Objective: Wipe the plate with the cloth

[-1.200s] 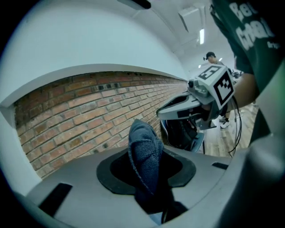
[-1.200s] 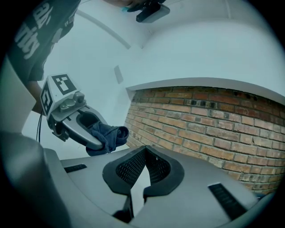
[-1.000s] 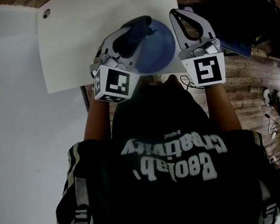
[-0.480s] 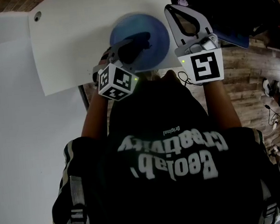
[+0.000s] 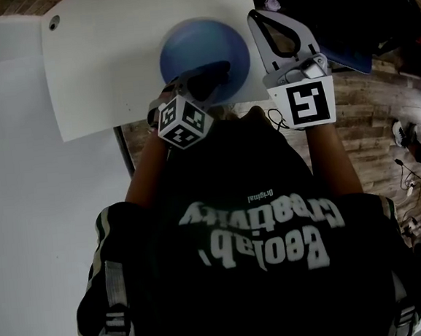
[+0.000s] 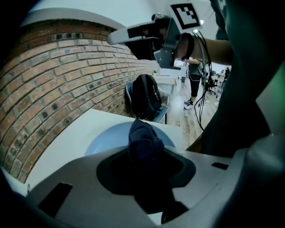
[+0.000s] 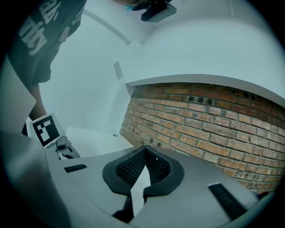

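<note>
Gripping the dark blue cloth [image 6: 143, 139] between its jaws, our left tool [image 5: 206, 79] presses the bunched fabric down onto the near part of the blue plate [image 5: 185, 47]. The cloth and the tool's body cover that near part, so we see only the far and side parts of the plate. The plate sits on the white bench [image 5: 113, 62], close to its right corner. Our right tool [image 7: 144, 151] has its jaws drawn together at the tips with nothing between them, and it hangs just beside the plate's right rim; we cannot tell whether it touches. A small round hole [image 5: 53, 23] marks the bench's far left corner. Past the bench stand a brick wall [image 6: 53, 89] and a dark backpack [image 6: 144, 95] on a chair, above a wood floor [image 5: 368, 128].
</note>
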Tool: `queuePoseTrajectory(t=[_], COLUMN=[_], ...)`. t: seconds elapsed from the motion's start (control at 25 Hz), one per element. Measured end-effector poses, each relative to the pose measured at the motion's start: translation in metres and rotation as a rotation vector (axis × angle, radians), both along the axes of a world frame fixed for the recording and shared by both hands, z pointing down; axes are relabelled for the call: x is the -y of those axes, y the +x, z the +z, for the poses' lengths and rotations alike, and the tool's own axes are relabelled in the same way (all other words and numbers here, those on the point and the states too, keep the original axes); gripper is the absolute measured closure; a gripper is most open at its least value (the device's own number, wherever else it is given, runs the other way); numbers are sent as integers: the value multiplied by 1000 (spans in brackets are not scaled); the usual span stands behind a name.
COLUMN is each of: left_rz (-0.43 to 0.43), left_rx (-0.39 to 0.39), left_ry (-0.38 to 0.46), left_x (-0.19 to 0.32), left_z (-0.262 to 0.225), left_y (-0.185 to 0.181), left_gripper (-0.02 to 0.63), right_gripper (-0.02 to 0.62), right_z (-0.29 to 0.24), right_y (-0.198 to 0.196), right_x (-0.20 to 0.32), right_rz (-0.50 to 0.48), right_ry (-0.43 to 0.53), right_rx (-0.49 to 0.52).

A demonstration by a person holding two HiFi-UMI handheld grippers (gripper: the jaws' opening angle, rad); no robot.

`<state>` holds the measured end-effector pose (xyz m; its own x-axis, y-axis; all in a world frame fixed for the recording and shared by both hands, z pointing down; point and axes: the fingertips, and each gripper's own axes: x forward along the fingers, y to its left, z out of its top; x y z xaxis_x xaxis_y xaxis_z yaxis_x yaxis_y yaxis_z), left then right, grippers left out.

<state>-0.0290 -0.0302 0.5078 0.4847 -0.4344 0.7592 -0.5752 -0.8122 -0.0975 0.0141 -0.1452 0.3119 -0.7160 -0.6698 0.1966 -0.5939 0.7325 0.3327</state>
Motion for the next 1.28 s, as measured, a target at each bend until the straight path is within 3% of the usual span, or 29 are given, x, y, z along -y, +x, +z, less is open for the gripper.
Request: queuePoseTrajectory(t=[0.6, 0.92, 1.28], left_rz=[69, 20, -42], left_rx=[-36, -26, 19], left_ry=[-66, -43, -27], left_x=[7, 47, 91], left_z=[30, 32, 32], left_y=[33, 40, 23], left_gripper=[471, 471, 471], right_gripper=[601, 601, 601], right_z=[2, 3, 3], right_y=[34, 45, 42], right_x=[-2, 0, 2], right_rz=[91, 118, 114], right_ry=[8, 2, 3], right_rx=[-29, -30, -39])
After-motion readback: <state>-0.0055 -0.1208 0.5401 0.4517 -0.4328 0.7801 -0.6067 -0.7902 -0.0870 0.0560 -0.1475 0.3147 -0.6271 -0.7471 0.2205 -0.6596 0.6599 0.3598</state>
